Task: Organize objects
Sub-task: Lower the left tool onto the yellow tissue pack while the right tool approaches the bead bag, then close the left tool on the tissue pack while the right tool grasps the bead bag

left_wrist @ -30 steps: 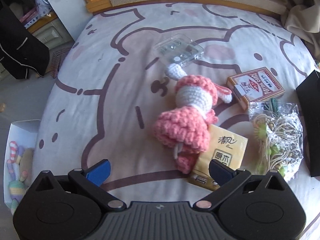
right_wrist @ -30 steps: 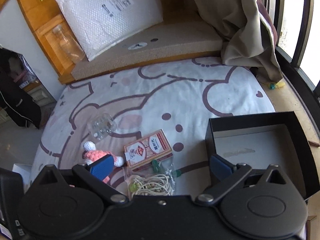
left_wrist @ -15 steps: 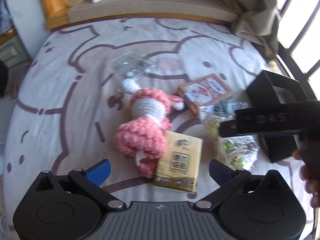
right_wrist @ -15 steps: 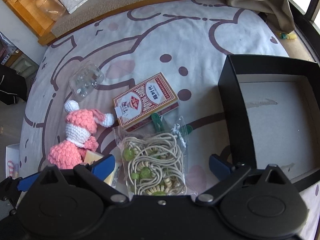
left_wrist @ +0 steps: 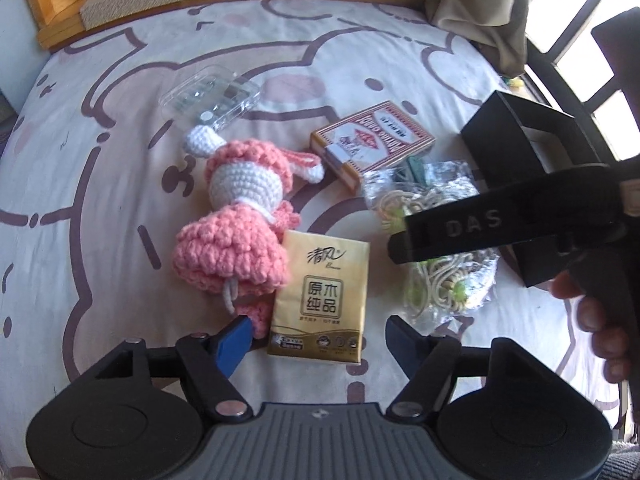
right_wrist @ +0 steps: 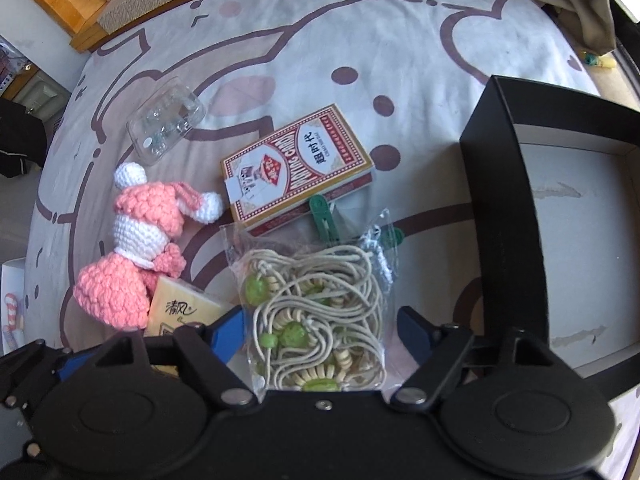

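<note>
My left gripper (left_wrist: 320, 340) points down over a yellow tissue pack (left_wrist: 320, 292) that lies between its blue fingertips. Its jaws are closing, with a small gap on each side. A pink crochet doll (left_wrist: 236, 216) rests against the pack's left edge. My right gripper (right_wrist: 320, 330) hangs over a clear bag of cord and green beads (right_wrist: 316, 304). Its jaws are closing too, with the bag between them and the pads near its edges. A red card box (right_wrist: 296, 164) and a clear plastic case (right_wrist: 166, 120) lie farther back. The open black box (right_wrist: 500, 220) stands to the right.
All of it lies on a bedspread (left_wrist: 120, 160) with a brown cartoon print. A green clip (right_wrist: 324, 216) sits between the card box and the bag. The right gripper's black body (left_wrist: 480, 228) and a hand (left_wrist: 600, 320) cross the left wrist view. A curtain (left_wrist: 480, 12) hangs at the back right.
Both pairs of jaws have narrowed. The right gripper has sunk towards the bag, which now lies between its fingers. The left gripper has tilted and rolled over the tissue pack.
</note>
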### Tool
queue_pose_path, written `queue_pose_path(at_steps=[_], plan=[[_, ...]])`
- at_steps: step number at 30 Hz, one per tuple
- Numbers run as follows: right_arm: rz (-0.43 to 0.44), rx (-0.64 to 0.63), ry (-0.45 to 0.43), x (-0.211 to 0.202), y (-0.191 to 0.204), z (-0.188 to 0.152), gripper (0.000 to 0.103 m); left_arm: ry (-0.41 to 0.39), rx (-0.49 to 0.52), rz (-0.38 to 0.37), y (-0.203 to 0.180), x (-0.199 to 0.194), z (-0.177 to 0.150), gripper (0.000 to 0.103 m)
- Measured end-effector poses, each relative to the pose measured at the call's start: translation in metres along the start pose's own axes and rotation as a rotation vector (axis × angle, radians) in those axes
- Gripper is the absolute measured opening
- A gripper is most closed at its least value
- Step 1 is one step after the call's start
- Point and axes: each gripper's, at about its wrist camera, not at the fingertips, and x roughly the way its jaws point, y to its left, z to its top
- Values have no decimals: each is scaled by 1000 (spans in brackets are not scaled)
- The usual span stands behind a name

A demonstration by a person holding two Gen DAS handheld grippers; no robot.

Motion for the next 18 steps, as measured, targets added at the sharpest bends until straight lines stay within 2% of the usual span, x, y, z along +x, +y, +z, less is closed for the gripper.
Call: queue_pose_path(at_steps=[2, 8, 17, 18], plan=[[8, -13, 7, -2, -1, 0, 67, 9, -9, 4, 1, 3, 1, 71], [24, -66, 51, -10, -4, -6, 60, 22, -12, 7, -5, 9, 7, 71], [32, -103, 50, -23, -11, -13, 59, 52, 10, 35, -20, 23, 11, 71], [32, -104, 50, -24, -13, -14, 59, 60, 19, 44, -21, 25, 12, 68]])
